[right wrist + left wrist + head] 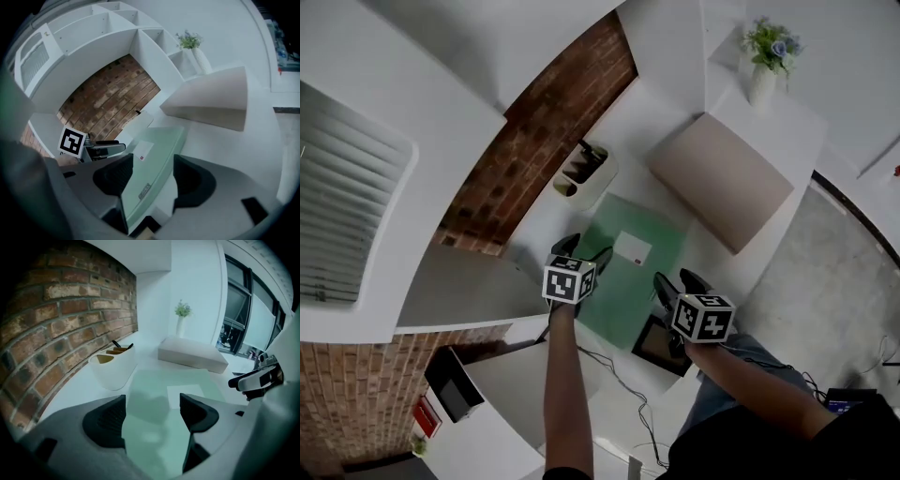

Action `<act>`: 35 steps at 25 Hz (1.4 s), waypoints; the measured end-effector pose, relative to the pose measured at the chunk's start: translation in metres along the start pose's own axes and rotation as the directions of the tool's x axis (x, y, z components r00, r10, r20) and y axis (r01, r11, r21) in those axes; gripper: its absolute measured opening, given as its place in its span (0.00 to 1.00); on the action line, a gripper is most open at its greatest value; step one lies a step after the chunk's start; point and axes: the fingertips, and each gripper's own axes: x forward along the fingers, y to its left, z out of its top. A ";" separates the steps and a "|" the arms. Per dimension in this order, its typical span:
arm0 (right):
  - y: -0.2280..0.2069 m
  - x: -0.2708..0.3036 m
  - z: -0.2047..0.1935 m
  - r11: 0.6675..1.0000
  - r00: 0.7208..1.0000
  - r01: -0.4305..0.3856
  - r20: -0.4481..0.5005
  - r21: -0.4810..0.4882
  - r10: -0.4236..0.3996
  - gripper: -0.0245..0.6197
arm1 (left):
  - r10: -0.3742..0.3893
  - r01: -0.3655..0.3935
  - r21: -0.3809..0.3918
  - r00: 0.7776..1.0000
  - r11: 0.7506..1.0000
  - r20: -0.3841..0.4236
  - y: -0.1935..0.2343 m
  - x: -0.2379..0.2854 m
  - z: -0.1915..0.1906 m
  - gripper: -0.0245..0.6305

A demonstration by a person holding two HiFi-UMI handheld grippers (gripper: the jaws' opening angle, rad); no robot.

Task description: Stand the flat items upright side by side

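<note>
1. Beneath both tongs, the green folder (661, 230) lies flat.
2. Left tongs (152, 405): jaws apart above the folder, gripping nothing.
3. Right tongs (151, 172): jaws apart, folder's near edge between them, unclamped.

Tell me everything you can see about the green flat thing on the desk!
The green flat thing is a pale green rectangle, thin and smooth like a plastic folder or slim book. A white square label sits on its top face, and a tiny tag shows on its edge. It lies flat on the white desk, not stood up yet. The left gripper and right gripper hang by its near end with jaws apart; neither clamps it.
</note>
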 end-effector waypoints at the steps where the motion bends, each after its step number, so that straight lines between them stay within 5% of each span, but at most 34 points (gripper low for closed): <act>1: -0.002 0.003 -0.002 1.000 1.000 0.013 0.000 0.019 -0.013 0.43 | -0.018 0.018 0.014 1.000 1.000 -0.017 0.002 0.006 0.001 0.54; 15: -0.023 0.030 -0.019 0.989 0.994 0.102 -0.056 0.102 -0.097 0.44 | -0.203 0.215 0.035 0.957 0.976 -0.205 0.016 0.049 -0.008 0.55; 30: -0.020 0.053 -0.031 0.984 0.990 0.088 -0.124 0.157 -0.069 0.48 | -0.364 0.359 -0.066 0.903 0.931 -0.228 0.008 0.061 -0.016 0.58; 35: -0.020 0.052 -0.031 0.984 0.988 0.110 -0.119 0.141 -0.094 0.48 | -0.358 0.351 -0.068 0.913 0.934 -0.193 0.006 0.060 -0.015 0.58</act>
